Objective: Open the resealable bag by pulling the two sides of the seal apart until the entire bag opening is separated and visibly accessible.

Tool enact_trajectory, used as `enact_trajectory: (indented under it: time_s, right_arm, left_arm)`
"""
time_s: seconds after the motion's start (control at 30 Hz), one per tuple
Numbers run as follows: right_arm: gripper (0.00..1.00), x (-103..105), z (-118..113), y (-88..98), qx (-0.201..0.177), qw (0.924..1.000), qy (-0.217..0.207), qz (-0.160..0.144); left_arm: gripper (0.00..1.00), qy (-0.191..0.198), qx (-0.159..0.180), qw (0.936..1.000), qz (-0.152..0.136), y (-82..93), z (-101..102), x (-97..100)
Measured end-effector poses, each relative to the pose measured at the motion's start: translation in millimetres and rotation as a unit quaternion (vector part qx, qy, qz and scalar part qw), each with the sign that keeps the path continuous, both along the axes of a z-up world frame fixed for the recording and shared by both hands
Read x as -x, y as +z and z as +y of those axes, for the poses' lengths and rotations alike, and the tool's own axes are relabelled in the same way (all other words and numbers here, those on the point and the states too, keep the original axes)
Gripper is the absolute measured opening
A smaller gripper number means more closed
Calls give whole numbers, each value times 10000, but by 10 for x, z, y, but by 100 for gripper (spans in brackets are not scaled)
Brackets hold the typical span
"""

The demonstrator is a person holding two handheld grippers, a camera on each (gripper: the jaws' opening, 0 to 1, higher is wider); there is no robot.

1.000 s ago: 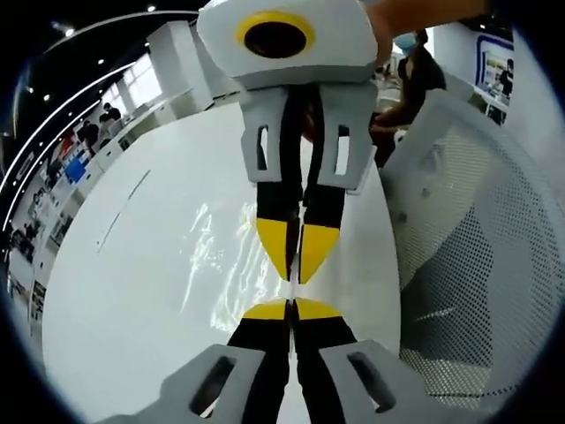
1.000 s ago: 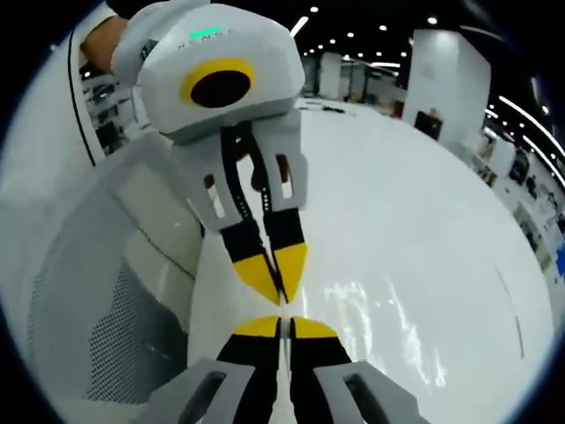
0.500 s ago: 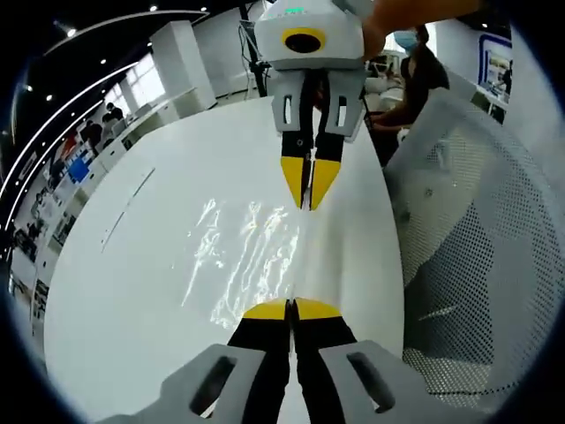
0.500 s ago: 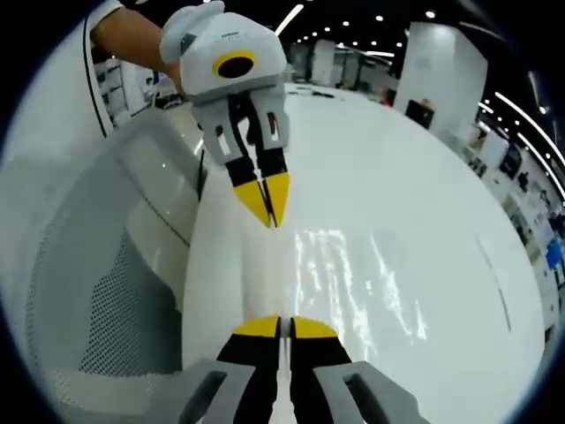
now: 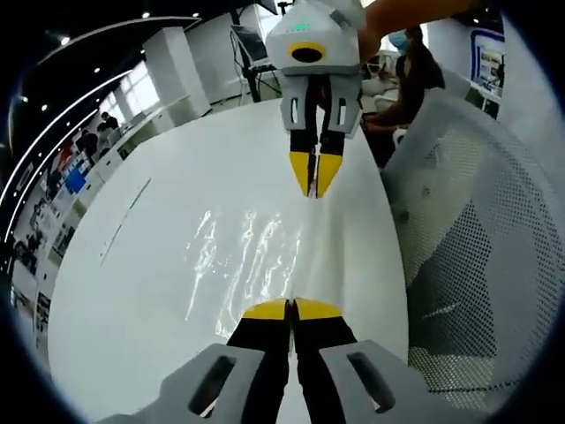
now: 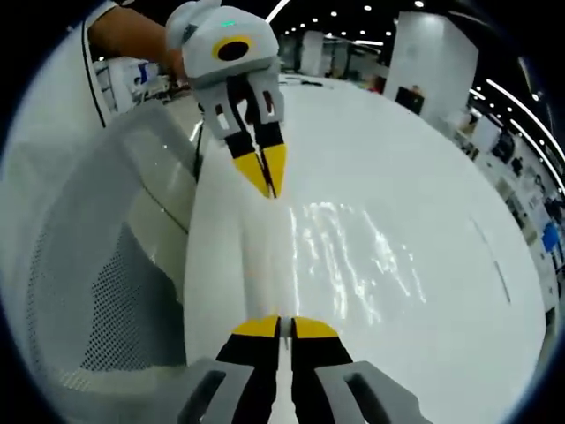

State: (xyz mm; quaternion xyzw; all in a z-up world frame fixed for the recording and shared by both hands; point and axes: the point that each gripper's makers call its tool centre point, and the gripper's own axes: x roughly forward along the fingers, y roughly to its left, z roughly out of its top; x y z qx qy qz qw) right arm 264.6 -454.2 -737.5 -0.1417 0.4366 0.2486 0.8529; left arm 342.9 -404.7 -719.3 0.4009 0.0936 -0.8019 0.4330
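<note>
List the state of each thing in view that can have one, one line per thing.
Resealable bag: clear, stretched taut between the two claws above the table, seal sides pulled apart.
Left claw: shut on one side of the bag's mouth.
Right claw: shut on the opposite side of the bag's mouth.
White table: bare under the bag.
Mesh chair: unoccupied, beside the table.

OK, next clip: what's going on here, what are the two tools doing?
A person holds a tool in each hand over a white table. Each tool is pinched shut on one side of a clear resealable bag, near its seal. In the left gripper view, the left tool is at the bottom and the right tool faces it, with glossy plastic stretched between them. A white mesh chair stands beside the table.
</note>
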Motion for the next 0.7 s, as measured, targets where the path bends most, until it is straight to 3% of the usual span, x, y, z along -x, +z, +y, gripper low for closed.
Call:
enact_trajectory:
  time_s: [0.13, 0.23, 0.43, 0.7]
  right_arm:
    - [2, 25, 46, -21, -231, 9996, -170, 42]
    - [7, 17, 33, 5, -232, 9994, -241, -41]
    - [8, 8, 43, 92, -354, 9988, -263, -213]
    - [8, -256, 81, 347, -586, 9955, -363, -650]
  left_arm:
    - [0, -71, 19, 9999, -101, -29, 17, -1]
    - [0, -49, 23, 9999, -133, -42, 36, -13]
    - [0, -154, 48, 9995, -271, -64, 44, -32]
    - [0, -351, 142, 9983, -436, -53, 53, -4]
